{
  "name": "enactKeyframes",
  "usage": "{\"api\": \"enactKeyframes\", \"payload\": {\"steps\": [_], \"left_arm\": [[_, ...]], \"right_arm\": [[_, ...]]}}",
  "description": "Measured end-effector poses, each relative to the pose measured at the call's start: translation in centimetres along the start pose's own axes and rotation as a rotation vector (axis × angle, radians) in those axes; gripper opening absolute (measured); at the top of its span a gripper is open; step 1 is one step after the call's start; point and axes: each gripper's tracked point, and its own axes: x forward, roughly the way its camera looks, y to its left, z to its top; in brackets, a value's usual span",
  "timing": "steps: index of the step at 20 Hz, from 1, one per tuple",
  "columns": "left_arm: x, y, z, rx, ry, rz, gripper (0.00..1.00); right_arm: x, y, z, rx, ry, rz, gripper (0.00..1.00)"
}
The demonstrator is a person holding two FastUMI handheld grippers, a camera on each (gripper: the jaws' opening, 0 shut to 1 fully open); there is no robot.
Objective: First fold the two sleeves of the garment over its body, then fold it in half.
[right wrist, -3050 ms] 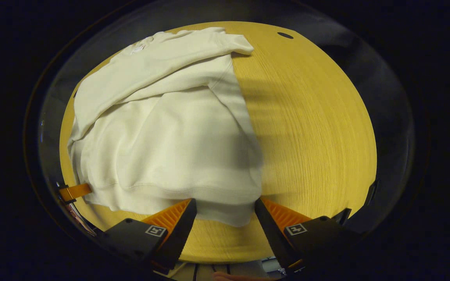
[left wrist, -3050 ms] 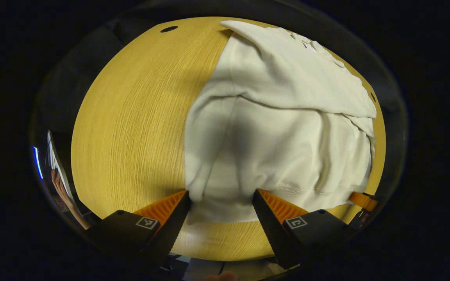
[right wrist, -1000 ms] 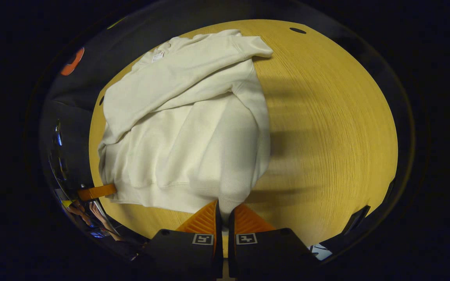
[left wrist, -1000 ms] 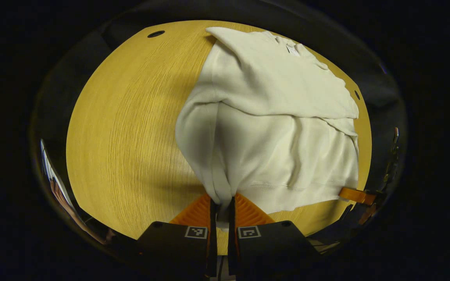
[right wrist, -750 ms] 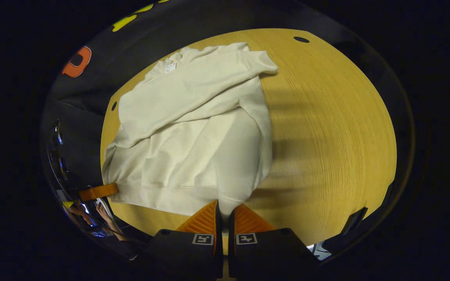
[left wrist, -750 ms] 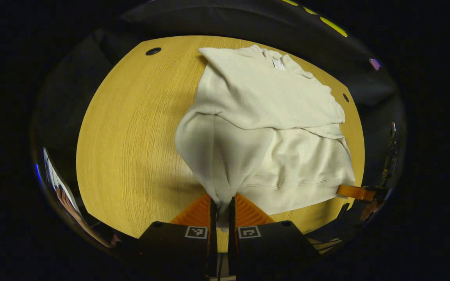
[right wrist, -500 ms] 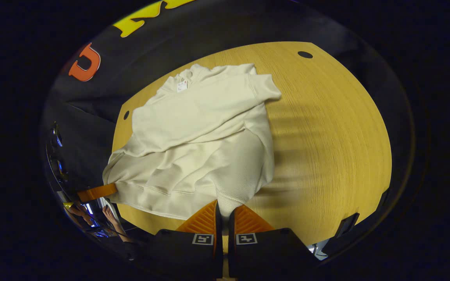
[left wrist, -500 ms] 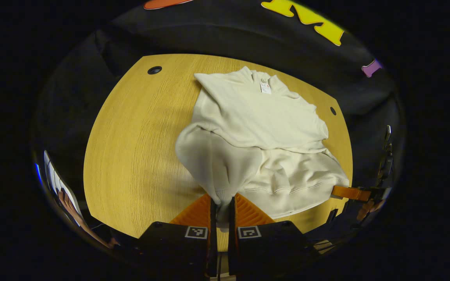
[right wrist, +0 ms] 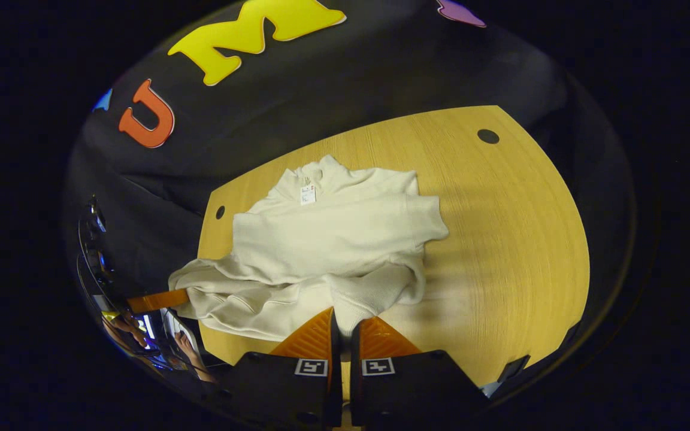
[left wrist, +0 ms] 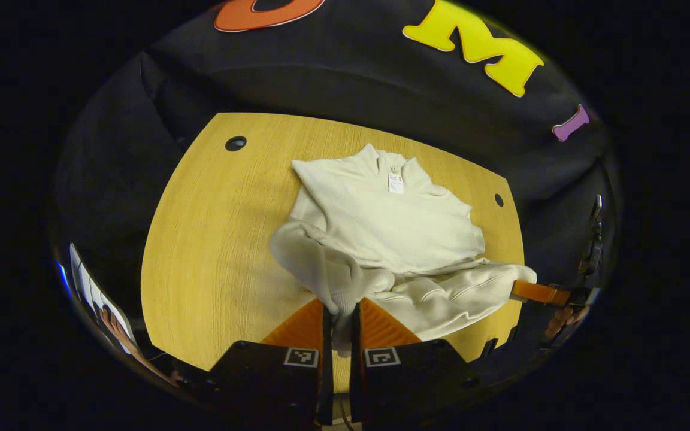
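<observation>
A: Neck tag on the garment, upper centre of the left gripper view: print too small to tell.

B: Same in the right gripper view. Pinched hem hidden between the right gripper fingers, bottom centre. Folded sleeves cover the garment's chest.

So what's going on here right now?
A person is folding a cream sweatshirt on the wooden table. Both sleeves already lie across its body. The left tool and the right tool each pinch a bottom corner of the hem, lifted off the table toward the collar for the half fold.
</observation>
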Motion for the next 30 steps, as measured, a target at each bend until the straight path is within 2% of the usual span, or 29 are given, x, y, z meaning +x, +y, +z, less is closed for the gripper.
{"api": "enactKeyframes", "payload": {"steps": [3,7,10,11,18,21,24,25,26,29,30], "left_arm": [[-5.7,5.7,5.6,-0.018,0.033,-0.006,0.13],[-8.4,11.7,10.9,-0.045,0.068,0.014,0.13],[-5.3,11.3,10.8,-0.041,0.123,0.037,0.13],[-2.8,8.7,9.9,-0.042,0.143,0.045,0.13],[5.0,11.0,14.7,-0.007,0.267,0.089,0.13],[7.7,11.4,14.7,0.043,0.304,0.099,0.14],[9.3,11.7,14.5,0.057,0.337,0.072,0.14],[9.5,11.6,14.5,0.060,0.331,0.060,0.10],[9.5,11.7,14.6,0.068,0.324,0.053,0.17],[9.4,11.8,14.6,0.068,0.302,0.049,0.21],[9.4,11.8,14.7,0.066,0.300,0.050,0.29]], "right_arm": [[0.6,0.6,3.5,0.031,-0.017,0.017,0.06],[3.9,0.3,7.4,0.095,0.013,0.034,0.06],[7.3,-0.4,9.6,0.109,0.034,0.014,0.06],[8.6,-0.4,10.1,0.118,0.043,0.012,0.06],[16.6,-1.5,12.7,0.106,0.090,-0.082,0.06],[18.3,-1.9,13.2,0.071,0.100,-0.127,0.06],[19.2,-2.0,13.1,0.047,0.104,-0.149,0.06],[19.3,-1.9,13.2,0.051,0.101,-0.153,0.06],[19.4,-1.9,13.2,0.049,0.099,-0.155,0.06],[19.4,-2.0,13.1,0.018,0.096,-0.180,0.06],[19.4,-1.9,13.1,0.009,0.096,-0.185,0.06]]}}
